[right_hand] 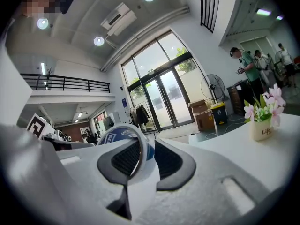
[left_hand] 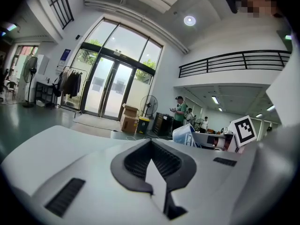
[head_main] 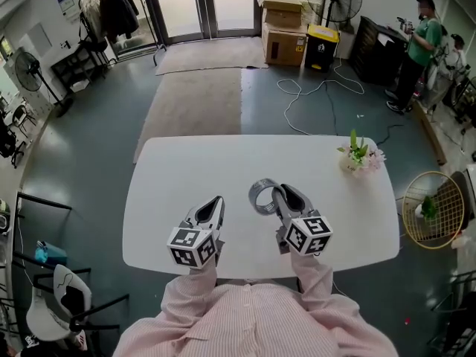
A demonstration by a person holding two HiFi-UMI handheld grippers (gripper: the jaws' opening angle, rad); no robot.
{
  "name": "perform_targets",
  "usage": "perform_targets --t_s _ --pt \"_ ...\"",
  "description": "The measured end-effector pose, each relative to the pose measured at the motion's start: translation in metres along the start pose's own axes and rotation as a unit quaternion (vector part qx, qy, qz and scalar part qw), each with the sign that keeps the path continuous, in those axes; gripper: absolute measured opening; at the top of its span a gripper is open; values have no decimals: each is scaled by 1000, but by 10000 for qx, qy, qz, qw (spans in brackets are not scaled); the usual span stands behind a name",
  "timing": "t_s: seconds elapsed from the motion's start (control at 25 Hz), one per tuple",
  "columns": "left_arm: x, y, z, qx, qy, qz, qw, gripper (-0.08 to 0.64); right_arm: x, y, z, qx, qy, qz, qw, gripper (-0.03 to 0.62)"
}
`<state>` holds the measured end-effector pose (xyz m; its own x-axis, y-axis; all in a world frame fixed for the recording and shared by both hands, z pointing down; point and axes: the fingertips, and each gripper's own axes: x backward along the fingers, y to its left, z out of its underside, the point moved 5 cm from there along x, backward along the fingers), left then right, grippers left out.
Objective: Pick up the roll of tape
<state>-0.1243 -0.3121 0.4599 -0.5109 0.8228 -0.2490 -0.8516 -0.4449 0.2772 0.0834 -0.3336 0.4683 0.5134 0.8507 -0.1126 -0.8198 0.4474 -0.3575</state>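
The roll of tape is a pale ring with a blue printed inner face, and it hangs above the white table. My right gripper is shut on it. In the right gripper view the roll of tape stands upright with its wall pinched between the dark pads of the right gripper. My left gripper hovers to the left of the roll, apart from it, jaws together and holding nothing. In the left gripper view the left gripper points level, and the tape shows at the right.
A small vase of flowers stands at the table's far right corner. A round wire basket sits off the right edge and a chair off the left. Cardboard boxes, a cable and people are farther back.
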Motion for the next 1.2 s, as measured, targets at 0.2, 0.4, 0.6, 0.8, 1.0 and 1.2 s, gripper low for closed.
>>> perform_targets --t_s 0.2,0.4,0.6,0.8,1.0,1.2 --pt "8 -2 -13 -64 -266 -35 9996 2 11 4 -19 137 -328 -57 9994 97" --pt "14 -5 -24 -123 -489 -22 9987 2 21 8 -34 251 -577 -55 9980 97" --pt "22 -9 -37 -311 -674 16 9972 2 31 11 -50 319 -851 -30 9959 97" --pt "31 -10 -49 -449 -874 -13 9952 2 38 14 -61 374 -1045 -10 9938 97" --pt "36 -10 -54 -576 -946 -51 9938 2 44 14 -66 414 -1114 34 9929 97" --pt "39 -10 -53 -544 -930 -85 9941 2 46 13 -65 457 -1081 140 9930 92"
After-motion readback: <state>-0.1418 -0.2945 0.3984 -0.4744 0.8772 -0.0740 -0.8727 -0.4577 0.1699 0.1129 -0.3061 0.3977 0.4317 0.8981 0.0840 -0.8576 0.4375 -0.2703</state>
